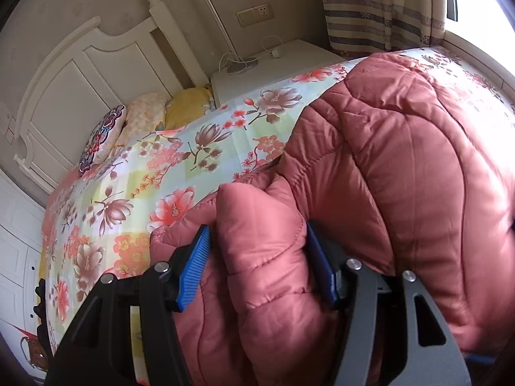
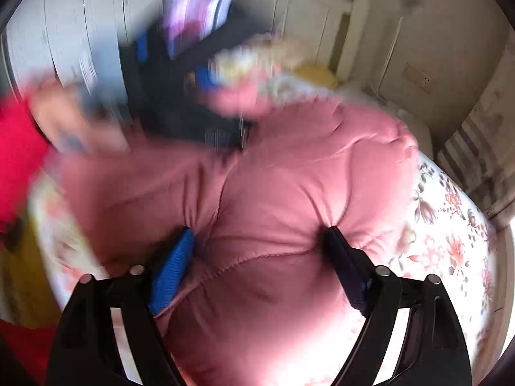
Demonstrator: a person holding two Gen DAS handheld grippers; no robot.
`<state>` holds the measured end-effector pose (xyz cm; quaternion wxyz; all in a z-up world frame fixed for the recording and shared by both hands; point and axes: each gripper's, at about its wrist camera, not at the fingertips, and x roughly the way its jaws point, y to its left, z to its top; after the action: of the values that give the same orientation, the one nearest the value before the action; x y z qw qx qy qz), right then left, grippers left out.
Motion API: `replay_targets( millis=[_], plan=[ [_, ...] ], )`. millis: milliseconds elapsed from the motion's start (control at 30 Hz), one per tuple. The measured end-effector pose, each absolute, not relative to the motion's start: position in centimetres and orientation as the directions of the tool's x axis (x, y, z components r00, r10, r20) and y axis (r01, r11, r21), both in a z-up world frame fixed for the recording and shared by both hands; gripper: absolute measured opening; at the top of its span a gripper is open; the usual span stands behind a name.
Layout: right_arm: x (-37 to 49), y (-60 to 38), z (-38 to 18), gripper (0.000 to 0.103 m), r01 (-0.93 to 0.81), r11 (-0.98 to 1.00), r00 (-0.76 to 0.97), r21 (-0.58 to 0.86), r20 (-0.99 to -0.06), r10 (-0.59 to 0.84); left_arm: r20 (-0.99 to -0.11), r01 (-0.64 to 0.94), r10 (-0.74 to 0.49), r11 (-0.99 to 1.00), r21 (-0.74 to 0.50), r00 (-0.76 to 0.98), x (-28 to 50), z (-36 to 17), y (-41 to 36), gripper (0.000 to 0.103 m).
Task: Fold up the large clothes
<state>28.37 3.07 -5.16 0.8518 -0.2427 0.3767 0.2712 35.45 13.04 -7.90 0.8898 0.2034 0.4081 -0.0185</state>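
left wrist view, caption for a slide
Left claw shut on a fold of the pink coat on the floral bed.

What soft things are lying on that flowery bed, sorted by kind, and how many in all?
Pink quilted puffer coat: 1
Pillows at the headboard: 3 (embroidered cushion, pale patterned pillow, yellow pillow)
Total: 4, all on the floral bedspread.
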Motion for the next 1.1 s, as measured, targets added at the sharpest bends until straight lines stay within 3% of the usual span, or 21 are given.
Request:
replay_targets(
  millis=[67, 133, 267, 367, 433, 567, 633, 700, 767, 900, 1000, 1100],
  plan=[
    [27.7, 4.4, -6.4, 0.084, -0.615, 0.728, 0.631, -0.304, -0.743, 0.223, -0.727, 0.191, 0.148, 0.912, 0.362, 0.671, 35.5, -8.3, 13.0, 0.060],
    [28.1, 4.1, -5.7, 0.084, -0.621, 0.733, 0.607, -0.278, -0.762, 0.225, -0.722, 0.190, 0.137, 0.916, 0.353, 0.679, 35.4, -8.3, 13.2, 0.060],
    [27.3, 2.1, -1.1, 0.081, -0.668, 0.728, 0.562, -0.154, -0.746, 0.357, -0.728, 0.185, 0.097, 0.937, 0.297, 0.679, 35.4, -8.3, 14.1, 0.062],
    [24.9, 2.8, 1.4, 0.081, -0.736, 0.654, 0.554, -0.173, -0.709, 0.436, -0.733, 0.188, 0.080, 0.942, 0.277, 0.675, 35.6, -8.3, 14.3, 0.062],
    [24.1, 5.0, 0.6, 0.081, -0.788, 0.583, 0.519, -0.197, -0.722, 0.458, -0.735, 0.191, 0.076, 0.943, 0.273, 0.674, 35.6, -8.2, 14.4, 0.062],
    [25.4, 8.6, -5.5, 0.085, -0.760, 0.614, 0.507, -0.211, -0.784, 0.358, -0.736, 0.182, 0.072, 0.949, 0.259, 0.673, 35.7, -8.3, 14.6, 0.062],
    [23.9, 9.0, -6.0, 0.086, -0.758, 0.597, 0.547, -0.263, -0.754, 0.364, -0.729, 0.183, 0.080, 0.944, 0.274, 0.680, 35.5, -8.4, 14.5, 0.062],
    [23.7, 7.9, -3.6, 0.081, -0.792, 0.589, 0.475, -0.163, -0.770, 0.426, -0.727, 0.181, 0.082, 0.944, 0.276, 0.682, 35.5, -8.2, 14.4, 0.062],
    [23.7, 5.9, -0.5, 0.081, -0.804, 0.589, 0.447, -0.076, -0.731, 0.516, -0.732, 0.179, 0.074, 0.949, 0.262, 0.678, 35.6, -8.2, 14.6, 0.062],
    [25.3, 3.0, 1.9, 0.085, -0.688, 0.689, 0.610, -0.226, -0.694, 0.382, -0.731, 0.171, 0.073, 0.952, 0.254, 0.679, 35.6, -8.2, 14.7, 0.063],
    [29.3, 2.2, -1.5, 0.088, -0.644, 0.752, 0.538, -0.143, -0.783, 0.311, -0.733, 0.160, 0.079, 0.955, 0.250, 0.675, 35.6, -8.0, 14.7, 0.063],
    [29.8, 2.7, -3.7, 0.093, -0.624, 0.766, 0.540, -0.152, -0.793, 0.282, -0.725, 0.102, 0.103, 0.967, 0.233, 0.681, 34.7, -6.1, 15.3, 0.063]
  ],
)
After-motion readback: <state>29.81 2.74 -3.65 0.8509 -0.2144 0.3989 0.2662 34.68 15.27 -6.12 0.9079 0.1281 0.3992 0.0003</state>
